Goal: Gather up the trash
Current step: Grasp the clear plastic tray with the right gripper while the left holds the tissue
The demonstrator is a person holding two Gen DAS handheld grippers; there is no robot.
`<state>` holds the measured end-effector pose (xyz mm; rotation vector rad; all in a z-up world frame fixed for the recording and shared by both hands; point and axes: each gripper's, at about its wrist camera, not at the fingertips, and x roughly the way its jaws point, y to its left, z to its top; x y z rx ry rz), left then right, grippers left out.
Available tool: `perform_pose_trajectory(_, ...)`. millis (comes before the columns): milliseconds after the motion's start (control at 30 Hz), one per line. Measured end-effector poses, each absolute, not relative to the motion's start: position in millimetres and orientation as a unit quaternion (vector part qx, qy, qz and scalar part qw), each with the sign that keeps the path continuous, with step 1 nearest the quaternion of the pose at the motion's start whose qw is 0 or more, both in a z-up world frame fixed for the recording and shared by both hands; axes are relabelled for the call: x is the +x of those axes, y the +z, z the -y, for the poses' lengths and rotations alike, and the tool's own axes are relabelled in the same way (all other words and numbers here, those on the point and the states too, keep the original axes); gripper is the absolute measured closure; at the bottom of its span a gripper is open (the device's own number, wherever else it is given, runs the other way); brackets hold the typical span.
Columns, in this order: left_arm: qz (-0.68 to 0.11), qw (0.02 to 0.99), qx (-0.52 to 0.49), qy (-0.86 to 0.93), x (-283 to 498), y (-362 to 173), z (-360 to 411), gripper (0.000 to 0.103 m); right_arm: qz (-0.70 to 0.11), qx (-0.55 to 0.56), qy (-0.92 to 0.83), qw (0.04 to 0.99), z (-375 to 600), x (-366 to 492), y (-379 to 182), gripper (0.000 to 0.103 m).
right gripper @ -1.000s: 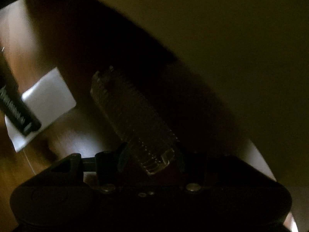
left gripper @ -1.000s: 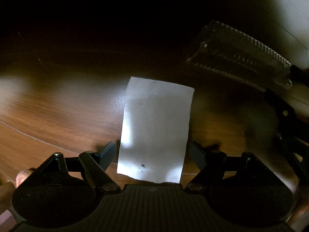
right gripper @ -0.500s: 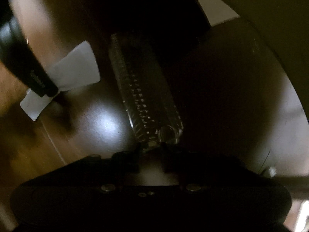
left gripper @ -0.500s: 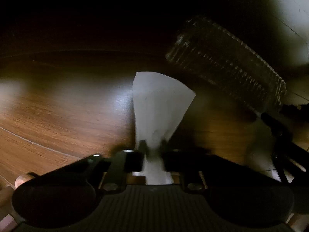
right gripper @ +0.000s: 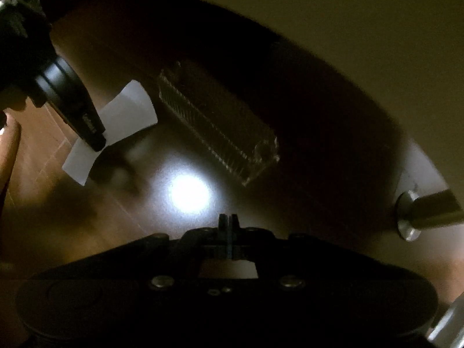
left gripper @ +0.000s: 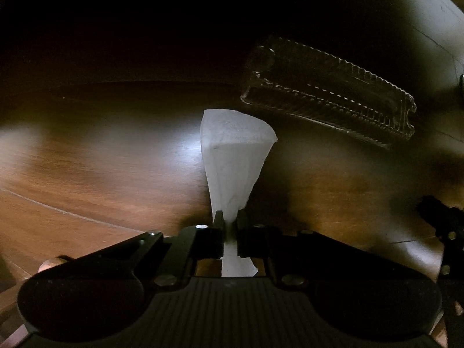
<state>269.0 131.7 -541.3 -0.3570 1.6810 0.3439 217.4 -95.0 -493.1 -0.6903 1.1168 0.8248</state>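
Note:
My left gripper (left gripper: 230, 220) is shut on a white sheet of paper (left gripper: 236, 159), pinched into a fan shape above the wooden floor. The paper (right gripper: 127, 116) and the left gripper (right gripper: 95, 142) also show at the left of the right wrist view. A clear ribbed plastic tray (left gripper: 327, 101) lies on the floor to the right of the paper. In the right wrist view the tray (right gripper: 217, 127) lies ahead, apart from my right gripper (right gripper: 228, 220), whose fingers are pressed together with nothing between them.
The scene is dim, with a bright light spot (right gripper: 188, 194) on the wooden floor (left gripper: 87, 174). A pale wall or cabinet (right gripper: 348, 29) curves behind the tray. A metal furniture leg (right gripper: 420, 211) stands at the right. The right gripper's body (left gripper: 446, 232) shows at the right edge.
My left gripper closed on the paper and lifted it, crumpling it into a fan. My right gripper, which had the tray between its fingers, let it go, drew back, and is shut and empty.

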Motion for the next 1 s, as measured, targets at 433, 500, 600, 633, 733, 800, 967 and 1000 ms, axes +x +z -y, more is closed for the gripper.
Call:
perform_pose_trajectory(433, -0.742, 0.631, -0.165, 0.155, 279.4, -557.0, -133.4, 0.096, -0.375, -0.316, 0.396, 0.776, 58.0, 253.7, -504.2, 0.055)
perform_pose_trajectory(500, -0.743, 0.629, -0.169, 0.152, 281.6, -558.3, -133.6, 0.096, -0.379, -0.317, 0.395, 0.775, 56.1, 254.1, -512.9, 0.055)
perform_pose_trajectory(600, -0.742, 0.630, -0.173, 0.149, 284.2, -562.2, -134.2, 0.096, -0.381, -0.308, 0.420, 0.764, 52.1, 262.1, -519.3, 0.054)
perform_pose_trajectory(633, -0.742, 0.631, -0.173, 0.148, 280.6, -565.3, -138.1, 0.096, -0.382, -0.309, 0.429, 0.758, 50.2, 264.1, -519.5, 0.055)
perform_pose_trajectory(733, -0.742, 0.629, -0.174, 0.153, 282.0, -568.9, -140.9, 0.096, -0.401, -0.315, 0.455, 0.730, 46.3, 252.6, -520.5, 0.055)
perform_pose_trajectory(800, -0.743, 0.627, -0.176, 0.157, 282.0, -567.2, -140.7, 0.096, -0.406, -0.322, 0.473, 0.712, 48.7, 237.8, -520.5, 0.055)
perform_pose_trajectory(967, -0.742, 0.627, -0.173, 0.160, 278.7, -571.7, -142.6, 0.096, -0.376, -0.334, 0.485, 0.715, 49.4, 227.1, -512.7, 0.055)
perform_pose_trajectory(1000, -0.742, 0.627, -0.173, 0.162, 278.5, -571.6, -142.3, 0.096, -0.373, -0.333, 0.476, 0.723, 52.3, 231.4, -505.0, 0.055)
